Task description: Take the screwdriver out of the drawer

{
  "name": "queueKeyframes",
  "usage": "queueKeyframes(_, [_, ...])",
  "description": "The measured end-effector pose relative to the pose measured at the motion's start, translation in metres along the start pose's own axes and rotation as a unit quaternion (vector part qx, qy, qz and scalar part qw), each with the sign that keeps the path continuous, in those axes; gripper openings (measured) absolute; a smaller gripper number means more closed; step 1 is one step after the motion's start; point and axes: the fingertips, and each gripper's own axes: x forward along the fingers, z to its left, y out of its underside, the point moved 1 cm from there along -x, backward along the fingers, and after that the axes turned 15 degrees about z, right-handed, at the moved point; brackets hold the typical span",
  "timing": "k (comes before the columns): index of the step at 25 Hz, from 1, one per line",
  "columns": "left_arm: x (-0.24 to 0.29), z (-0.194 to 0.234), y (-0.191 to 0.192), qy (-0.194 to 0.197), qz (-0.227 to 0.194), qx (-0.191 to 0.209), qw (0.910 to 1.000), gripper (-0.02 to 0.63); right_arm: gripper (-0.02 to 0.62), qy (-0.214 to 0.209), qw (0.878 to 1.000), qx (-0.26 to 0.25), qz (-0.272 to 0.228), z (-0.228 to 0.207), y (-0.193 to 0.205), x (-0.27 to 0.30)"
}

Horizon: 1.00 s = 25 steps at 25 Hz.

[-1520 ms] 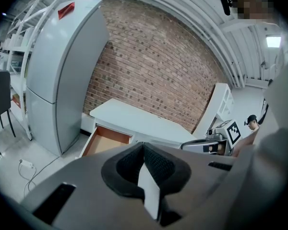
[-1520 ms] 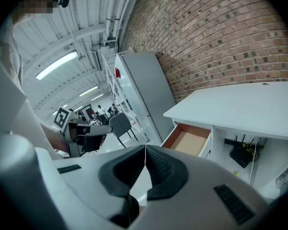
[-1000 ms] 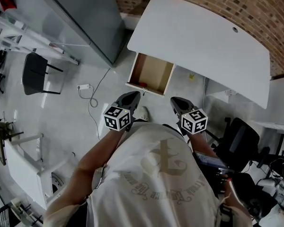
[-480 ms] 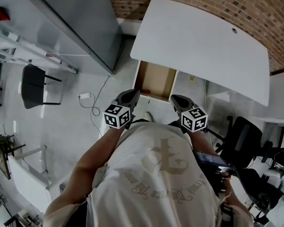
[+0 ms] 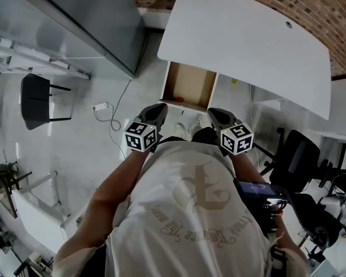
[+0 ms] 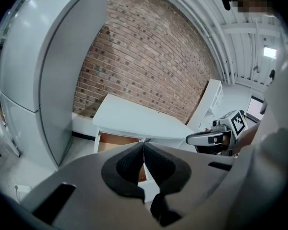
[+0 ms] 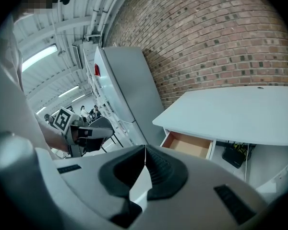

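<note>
Head view: I look steeply down over the wearer's pale shirt [image 5: 190,212]. A white table [image 5: 248,39] stands against a brick wall [image 5: 317,4], with an open drawer [image 5: 189,84] hanging out beneath its near edge. A small red speck at the drawer's near edge looks to be the screwdriver [image 5: 179,101], too small to be sure. The left tool [image 5: 158,109] and right tool [image 5: 214,113] are side by side, just short of the drawer. A grey cabinet [image 5: 98,22] stands left of the table, a power strip [image 5: 101,106] lies on the floor, and a black office chair [image 5: 294,160] is at right.

Left gripper view: the jaws are pressed together with nothing between them. Their pads partly hide the drawer.

Right gripper view: the jaws are likewise closed and empty. The drawer's wooden inside shows beyond them. A black box [image 7: 234,155] sits under the table.
</note>
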Motion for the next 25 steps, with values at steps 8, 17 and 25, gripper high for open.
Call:
queueKeyframes(8, [0.021,0.006,0.01,-0.002,0.035,0.018,0.9992,0.021,0.023,-0.02,1.0,0.012,0.006,-0.01,0.007,0.021])
queueKeyframes(17, [0.028,0.012,0.006,-0.002,0.071,0.041,0.9966,0.021,0.023,-0.029,0.999,0.003,0.014,-0.013,-0.004,0.042])
queueKeyframes(25, [0.067,0.009,0.008,0.01,0.102,0.045,0.9937,0.021,0.023,-0.038,0.998,0.03,0.03,-0.04,0.004,0.058])
